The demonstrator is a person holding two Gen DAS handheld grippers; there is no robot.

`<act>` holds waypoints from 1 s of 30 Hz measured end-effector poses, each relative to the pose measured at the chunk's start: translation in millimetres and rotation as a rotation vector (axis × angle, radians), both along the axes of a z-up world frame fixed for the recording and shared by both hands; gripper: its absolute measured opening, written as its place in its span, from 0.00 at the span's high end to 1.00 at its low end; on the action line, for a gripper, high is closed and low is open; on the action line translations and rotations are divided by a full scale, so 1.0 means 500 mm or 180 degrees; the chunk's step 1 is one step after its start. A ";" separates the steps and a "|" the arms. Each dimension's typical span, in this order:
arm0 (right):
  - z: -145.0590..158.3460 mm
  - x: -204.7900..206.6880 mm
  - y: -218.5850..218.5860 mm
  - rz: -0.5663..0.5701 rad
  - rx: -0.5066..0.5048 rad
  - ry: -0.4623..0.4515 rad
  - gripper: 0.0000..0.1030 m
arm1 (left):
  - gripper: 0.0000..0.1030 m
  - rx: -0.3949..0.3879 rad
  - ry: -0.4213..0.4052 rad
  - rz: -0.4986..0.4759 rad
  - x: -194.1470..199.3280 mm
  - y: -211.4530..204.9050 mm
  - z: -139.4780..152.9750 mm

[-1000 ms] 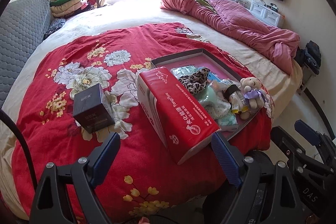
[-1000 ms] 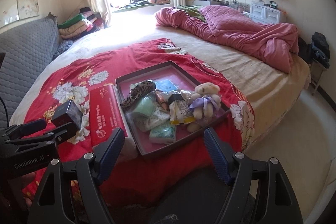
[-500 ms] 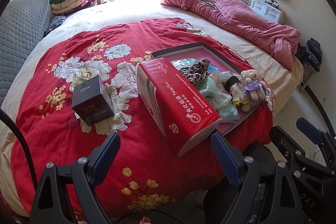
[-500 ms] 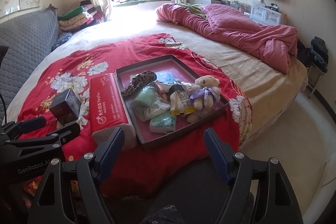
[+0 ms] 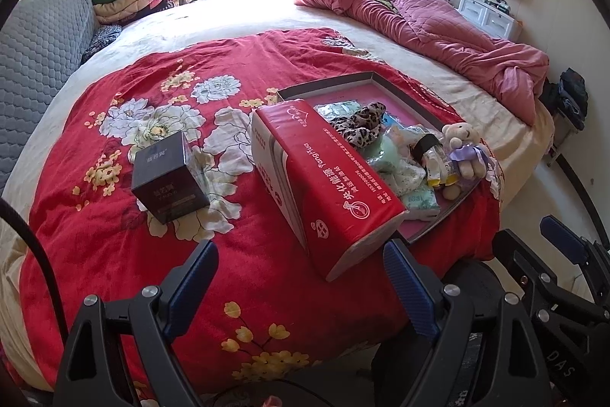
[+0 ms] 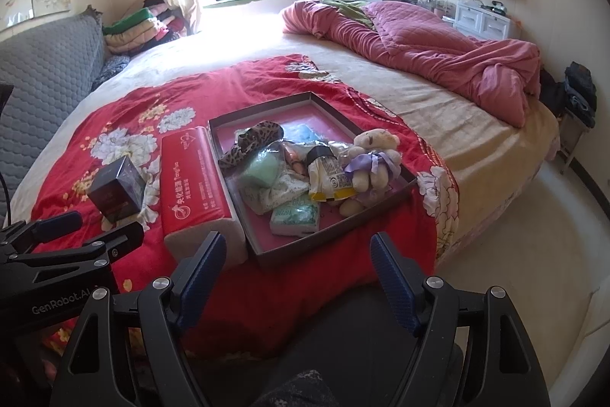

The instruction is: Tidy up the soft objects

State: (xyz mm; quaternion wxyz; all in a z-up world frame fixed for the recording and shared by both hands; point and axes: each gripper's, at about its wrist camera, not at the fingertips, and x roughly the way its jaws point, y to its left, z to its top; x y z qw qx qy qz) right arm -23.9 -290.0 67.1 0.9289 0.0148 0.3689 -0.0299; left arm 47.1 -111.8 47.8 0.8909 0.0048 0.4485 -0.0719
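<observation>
Both grippers spread and empty, held back from the bed edge; soft things heaped in the tray.

Left gripper (image 5: 301,283) and right gripper (image 6: 296,277) hold nothing — jaws wide; shallow pink-lined tray (image 6: 267,105) on the red floral blanket (image 5: 152,254) holds teddy bear (image 6: 371,159), leopard-print fabric (image 6: 253,142), mint pouch (image 6: 263,170), tissue pack (image 6: 295,216); red tissue package (image 6: 194,185) touches the tray's left wall, dark box (image 6: 116,187) just beside it; scene fits sorting underway or finished — any grasp should pinch one item's bulk, clear of its neighbours.
</observation>
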 end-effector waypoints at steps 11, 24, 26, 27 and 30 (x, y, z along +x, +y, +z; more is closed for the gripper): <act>-0.009 0.006 -0.006 -0.0017 0.0032 0.0038 0.23 | 0.15 0.0015 0.0019 0.0012 0.001 0.000 -0.002; -0.015 0.008 -0.005 -0.0017 0.0045 0.0021 0.23 | 0.15 0.0052 0.0045 0.0020 -0.001 -0.003 -0.007; -0.016 0.008 -0.003 -0.0010 0.0037 0.0022 0.23 | 0.15 0.0062 0.0049 0.0024 0.000 -0.003 -0.010; -0.016 0.008 -0.003 -0.0005 0.0035 0.0021 0.23 | 0.15 0.0062 0.0058 0.0016 0.000 -0.002 -0.012; -0.017 0.007 -0.003 0.0019 0.0070 0.0003 0.23 | 0.15 0.0050 0.0096 0.0001 0.003 -0.003 -0.022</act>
